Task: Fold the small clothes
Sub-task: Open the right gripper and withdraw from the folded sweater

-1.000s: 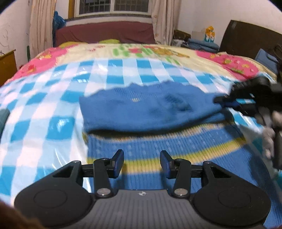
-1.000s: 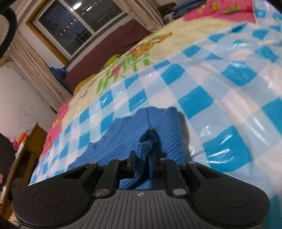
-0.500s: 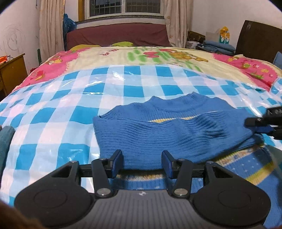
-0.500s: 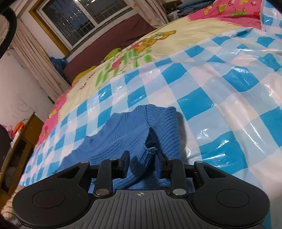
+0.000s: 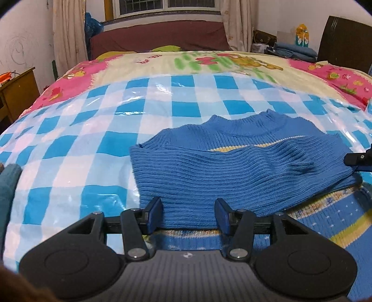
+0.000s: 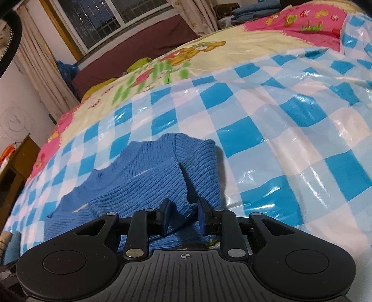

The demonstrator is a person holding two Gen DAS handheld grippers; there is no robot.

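So the blue knit sweater (image 5: 232, 167) is lying on a shiny blue-and-white checkered plastic sheet (image 5: 93, 144) spread over a bed with a cartoon-print bedspread (image 5: 209, 62), its ribbed part doubled over the striped part nearest the camera. Room's got a barred window (image 6: 111, 18) with beige curtains (image 5: 67, 34), a dark red headboard (image 5: 158, 34) and a wooden cabinet (image 5: 16, 93) off to the side. Left gripper (image 5: 188, 215) has its jaws spread wide just over the folded edge, and the right gripper (image 6: 183, 216) is parted too, with a bit of sweater edge loose between its fingers.
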